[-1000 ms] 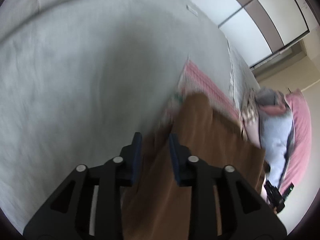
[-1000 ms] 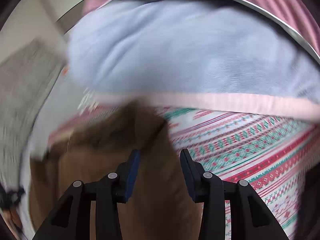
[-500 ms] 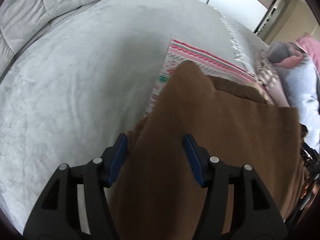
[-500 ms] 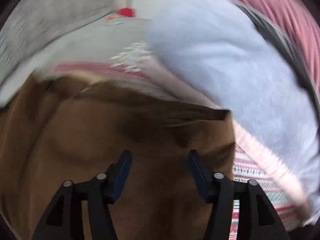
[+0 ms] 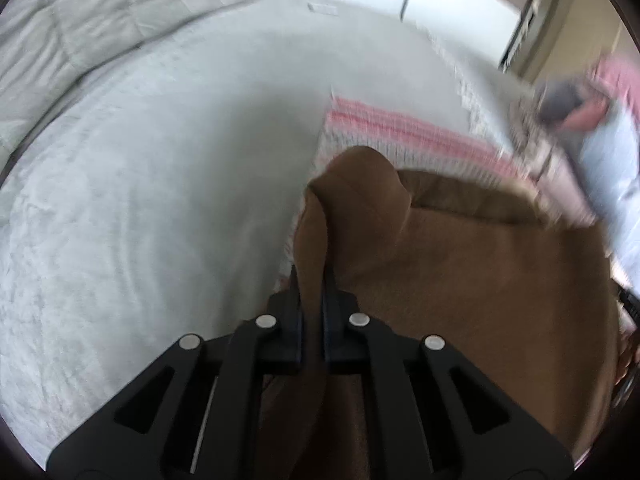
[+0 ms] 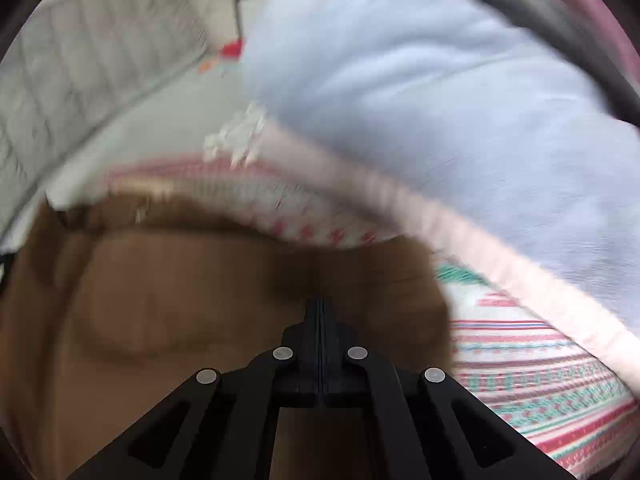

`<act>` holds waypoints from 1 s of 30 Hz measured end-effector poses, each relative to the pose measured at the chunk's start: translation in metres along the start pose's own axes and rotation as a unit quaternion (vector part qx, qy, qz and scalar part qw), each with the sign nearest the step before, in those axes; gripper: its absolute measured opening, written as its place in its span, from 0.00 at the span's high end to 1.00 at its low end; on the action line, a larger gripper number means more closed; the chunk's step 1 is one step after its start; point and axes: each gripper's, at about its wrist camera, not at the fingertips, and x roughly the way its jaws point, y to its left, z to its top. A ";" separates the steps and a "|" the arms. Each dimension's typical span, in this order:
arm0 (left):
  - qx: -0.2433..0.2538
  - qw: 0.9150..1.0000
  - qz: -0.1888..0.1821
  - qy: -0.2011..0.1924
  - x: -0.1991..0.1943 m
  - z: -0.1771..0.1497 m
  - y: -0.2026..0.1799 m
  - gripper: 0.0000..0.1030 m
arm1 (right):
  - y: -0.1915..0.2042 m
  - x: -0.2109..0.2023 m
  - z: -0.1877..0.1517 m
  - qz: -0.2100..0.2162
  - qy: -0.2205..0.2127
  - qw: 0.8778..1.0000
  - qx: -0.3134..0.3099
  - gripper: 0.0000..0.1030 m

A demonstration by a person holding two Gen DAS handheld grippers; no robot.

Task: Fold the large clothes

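Large brown soft-fabric garment (image 5: 460, 280) lies on grey bed (image 5: 140, 200), overlapping striped pink-and-green patterned cloth (image 6: 540, 380). Left tongs (image 5: 311, 280) clamped on bunched brown edge fold. Right tongs (image 6: 319, 308) pressed together over brown fabric; cloth between them not discernible. Garment looks limp, light, drapey, unlikely to slip; best taken at corners or hems. Open bed left of garment; pale blue bundle (image 6: 440, 100) crowds right side.
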 end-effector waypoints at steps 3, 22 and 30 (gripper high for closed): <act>-0.055 0.997 -0.043 -0.032 -0.024 0.005 0.024 0.92 | -0.020 -0.034 0.020 -0.003 -0.045 0.999 0.023 1.00; -0.069 0.996 -0.051 -0.022 0.008 -0.019 0.035 0.92 | 0.161 0.020 0.037 0.104 0.040 0.964 -0.240 0.22; -0.072 0.995 -0.068 -0.012 0.015 -0.027 0.038 0.92 | 0.176 0.069 0.043 0.163 0.154 0.925 -0.308 0.28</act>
